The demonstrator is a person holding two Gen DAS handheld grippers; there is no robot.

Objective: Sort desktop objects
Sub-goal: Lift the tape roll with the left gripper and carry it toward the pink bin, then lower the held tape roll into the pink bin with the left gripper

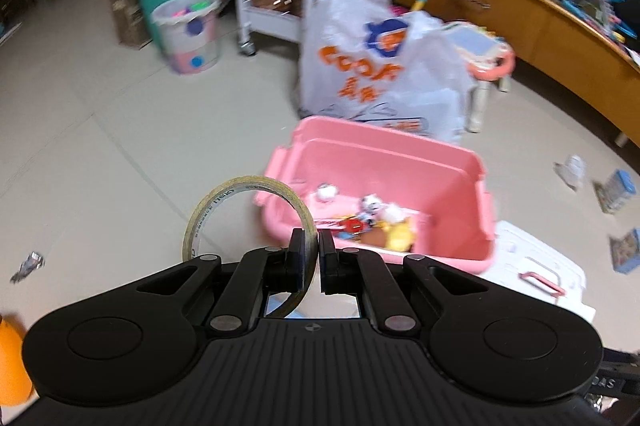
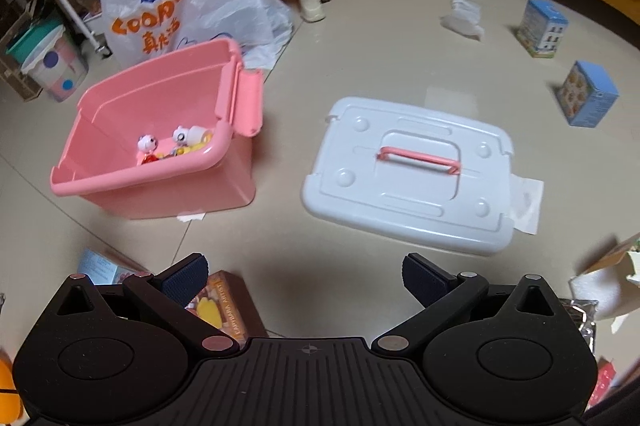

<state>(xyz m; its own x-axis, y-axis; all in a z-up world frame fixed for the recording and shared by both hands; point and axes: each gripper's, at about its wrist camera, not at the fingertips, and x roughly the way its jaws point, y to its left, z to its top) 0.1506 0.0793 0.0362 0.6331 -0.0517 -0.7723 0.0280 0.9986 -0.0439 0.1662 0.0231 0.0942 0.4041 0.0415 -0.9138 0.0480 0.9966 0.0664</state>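
The left gripper (image 1: 311, 246) has its jaws pinched together on the rim of a roll of clear tape (image 1: 244, 222), which stands up on edge between the pads, held in the air in front of the pink bin (image 1: 400, 161). The right gripper (image 2: 304, 274) has its jaws spread wide with nothing between them, hanging over bare floor.

The left view is smeared, so the small things beyond the tape are hard to name. A brown box (image 2: 228, 310) is partly covered by the right gripper's left finger, and another pale blue one (image 2: 100, 266) beside it is mostly cut off.

The pink bin sits open on the floor with a few small toy figures (image 2: 172, 143) in the bottom, possibly little bears. Its white lid (image 2: 412, 177) with a pink handle lies flat just beside it. A white plastic bag (image 2: 160, 5) stands behind the bin. Two blue boxes (image 2: 588, 95) lie well apart to the right.
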